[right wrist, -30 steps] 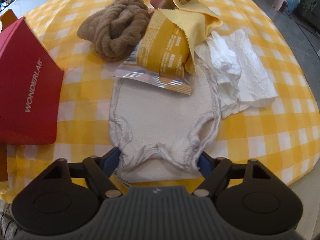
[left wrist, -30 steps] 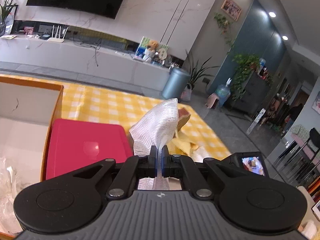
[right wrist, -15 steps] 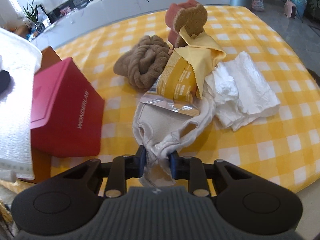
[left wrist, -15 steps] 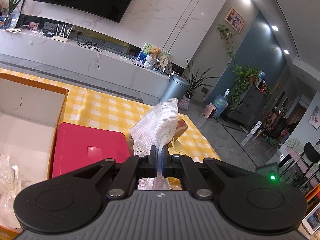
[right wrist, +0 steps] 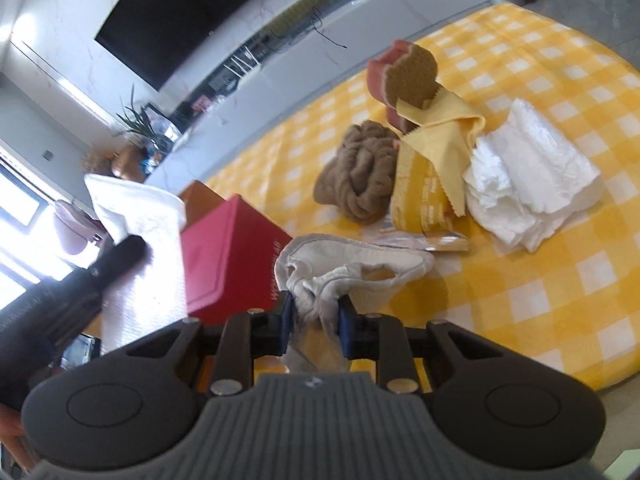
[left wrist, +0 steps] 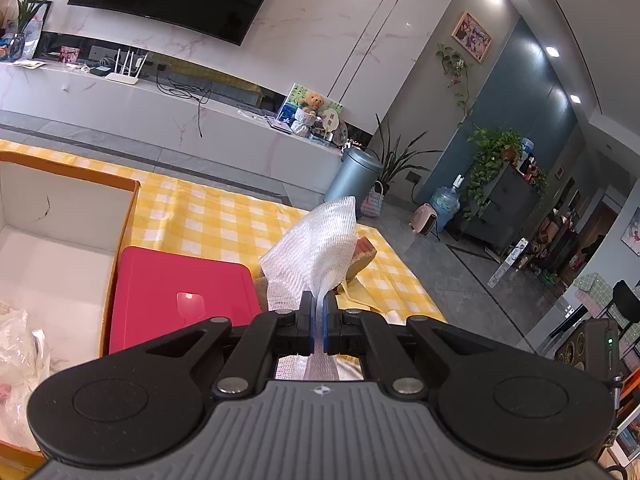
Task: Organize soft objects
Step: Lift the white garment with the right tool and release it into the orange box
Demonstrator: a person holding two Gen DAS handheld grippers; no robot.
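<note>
My left gripper is shut on a white mesh cloth and holds it up above the table; the same cloth shows at the left in the right wrist view. My right gripper is shut on a cream towel and lifts its near end off the yellow checked tablecloth. Behind the towel lie a brown knitted bundle, a yellow snack packet, a yellow cloth, a sponge and crumpled white tissue.
An open cardboard box with a white inside stands at the left, with crinkled plastic in it. A red box lies beside it and also shows in the right wrist view. The table edge runs along the right.
My right gripper closed on the towel's near edge and has raised it and pulled it back, so the towel bunches up. My left gripper has kept the mesh cloth and risen slightly.
</note>
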